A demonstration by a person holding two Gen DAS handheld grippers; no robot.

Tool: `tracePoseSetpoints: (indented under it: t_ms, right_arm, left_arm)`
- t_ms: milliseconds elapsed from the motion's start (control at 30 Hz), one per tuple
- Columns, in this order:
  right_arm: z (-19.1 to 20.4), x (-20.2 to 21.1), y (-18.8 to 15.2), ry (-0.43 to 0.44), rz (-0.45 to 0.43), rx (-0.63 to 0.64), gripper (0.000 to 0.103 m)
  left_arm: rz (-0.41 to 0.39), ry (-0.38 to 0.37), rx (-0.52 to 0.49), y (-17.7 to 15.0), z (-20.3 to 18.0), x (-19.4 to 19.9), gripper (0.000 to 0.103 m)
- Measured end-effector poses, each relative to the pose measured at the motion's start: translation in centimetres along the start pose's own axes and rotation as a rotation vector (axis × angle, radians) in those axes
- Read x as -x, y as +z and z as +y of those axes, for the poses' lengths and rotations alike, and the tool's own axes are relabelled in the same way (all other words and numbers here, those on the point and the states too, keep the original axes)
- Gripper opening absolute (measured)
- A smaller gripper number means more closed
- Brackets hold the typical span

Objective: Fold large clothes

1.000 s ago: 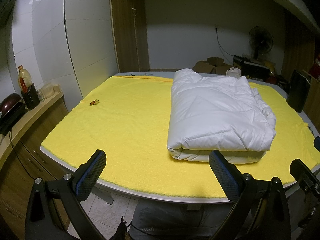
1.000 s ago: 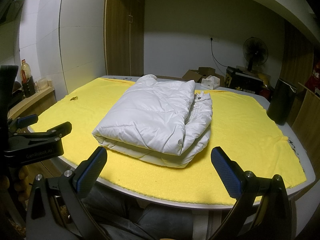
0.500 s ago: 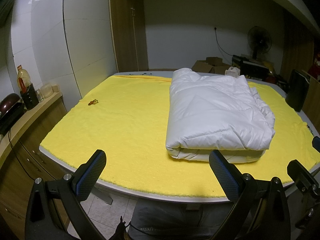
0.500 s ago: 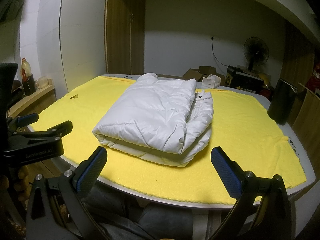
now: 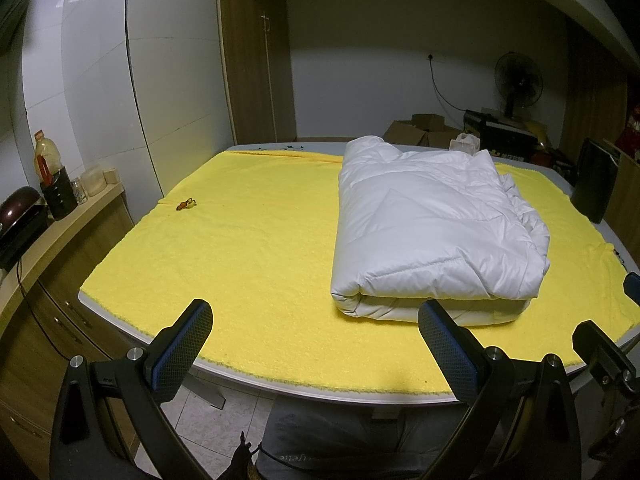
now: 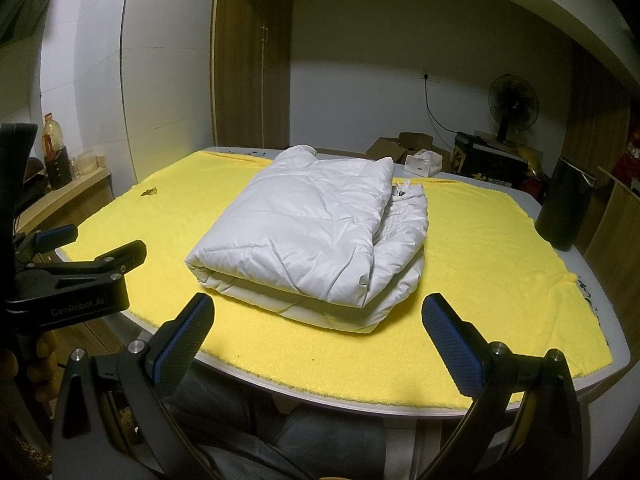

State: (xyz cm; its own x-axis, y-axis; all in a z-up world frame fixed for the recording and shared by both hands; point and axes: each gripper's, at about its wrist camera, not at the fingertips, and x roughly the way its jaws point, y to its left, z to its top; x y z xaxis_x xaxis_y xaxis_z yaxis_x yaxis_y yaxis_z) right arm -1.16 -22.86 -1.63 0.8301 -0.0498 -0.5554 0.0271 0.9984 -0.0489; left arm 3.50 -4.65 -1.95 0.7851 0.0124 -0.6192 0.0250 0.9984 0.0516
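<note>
Nearest, the left gripper (image 5: 314, 342) and right gripper (image 6: 318, 338) each hover at the worktop's (image 6: 616, 344) near edge, jaws spread wide, holding nothing. The left gripper's body, seen from the right wrist, reads "GenRobot.AI". Beyond, one white puffer jacket (image 6: 316, 236) lies folded into a thick bundle on the single yellow cloth (image 5: 248, 248) covering the worktop. Farther back stand one black fan (image 6: 513, 104) and several cardboard boxes (image 6: 400, 146).

Only readable bit was "GenRobot.AI" printed on the black plastic left gripper (image 6: 86, 246) body; nothing else legible.
</note>
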Motion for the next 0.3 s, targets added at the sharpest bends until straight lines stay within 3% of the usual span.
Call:
tracePoseSetpoints:
  t_ms: [300]
  right_arm:
    - [-0.05,-0.01,-0.11,0.003,0.0,0.004,0.103]
  left_arm:
    - [-0.001,-0.003,0.0,-0.11,0.02,0.01,0.103]
